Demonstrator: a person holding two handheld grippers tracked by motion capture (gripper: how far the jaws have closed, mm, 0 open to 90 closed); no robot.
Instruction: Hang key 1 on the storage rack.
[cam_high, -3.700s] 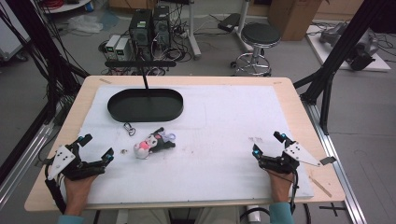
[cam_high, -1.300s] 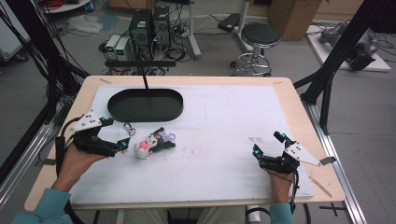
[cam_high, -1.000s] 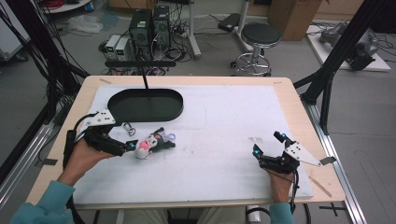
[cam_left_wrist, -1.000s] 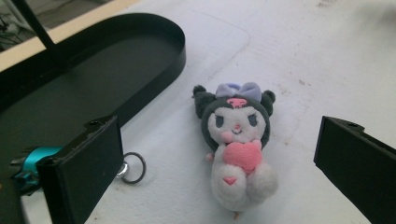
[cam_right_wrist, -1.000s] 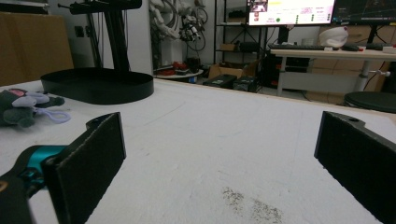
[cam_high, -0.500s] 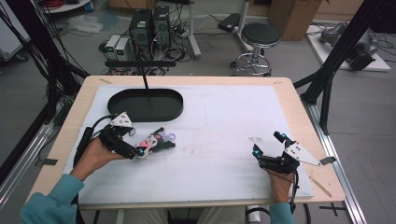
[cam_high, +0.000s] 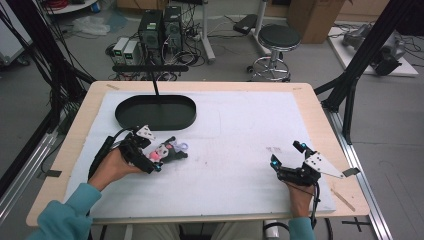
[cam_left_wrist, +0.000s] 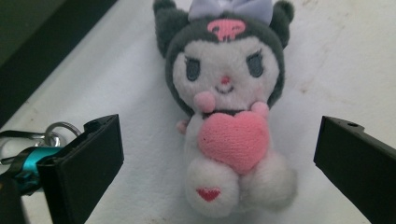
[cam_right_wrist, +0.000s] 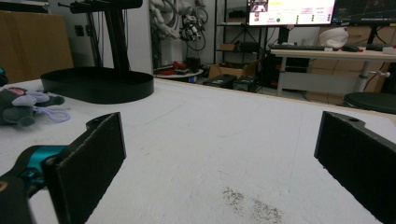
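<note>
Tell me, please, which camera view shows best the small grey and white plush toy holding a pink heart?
The left gripper view: the small grey and white plush toy lies face up between the open jaws. The high view shows it tiny beside the left gripper. The right gripper view catches it at the left edge.

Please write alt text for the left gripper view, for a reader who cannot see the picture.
A small plush toy with a dark hood, white face and pink heart lies on the white table cover, between the open black jaws of the left gripper. The jaws do not touch it.
</note>
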